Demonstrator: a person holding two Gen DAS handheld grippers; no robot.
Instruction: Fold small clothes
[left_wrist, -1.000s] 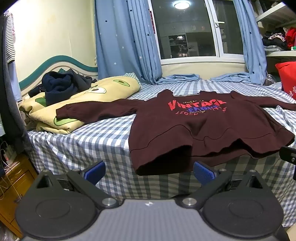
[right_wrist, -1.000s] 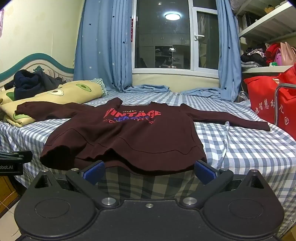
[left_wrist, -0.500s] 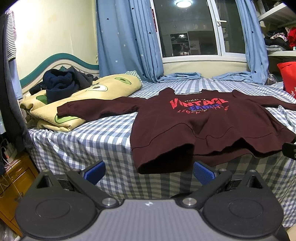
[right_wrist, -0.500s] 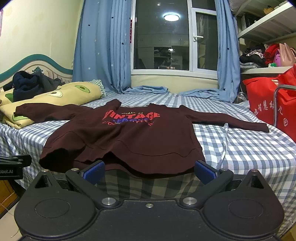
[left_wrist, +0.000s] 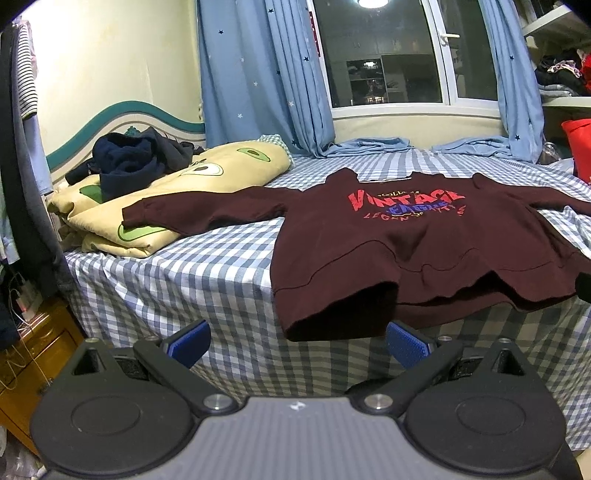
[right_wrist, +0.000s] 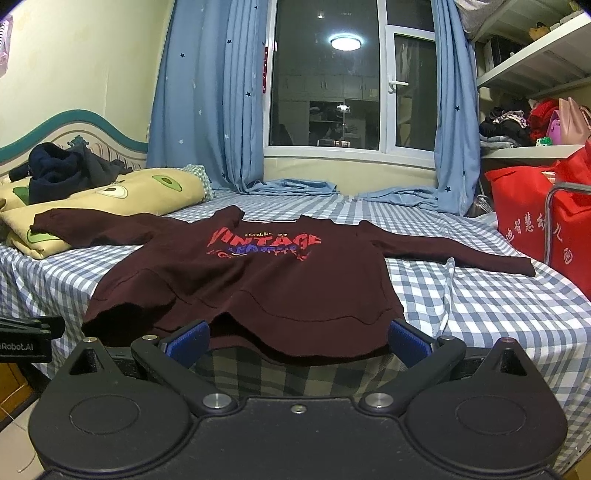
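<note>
Left gripper (left_wrist: 297, 343): grey body, black arms w/ round discs, silver screws, blue ribbed pads (left_wrist: 408, 342). Right gripper (right_wrist: 297, 338): same, black body.

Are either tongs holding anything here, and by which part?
Nothing held: left tongs and right tongs are open, short of the maroon printed sweatshirt.

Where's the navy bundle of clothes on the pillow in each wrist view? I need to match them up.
Left wrist: navy bundle at left of centre, on the avocado pillow.
Right wrist: navy bundle at far left edge, on the same pillow.
Shared landmark: maroon sweatshirt with red VINTAGE print.
</note>
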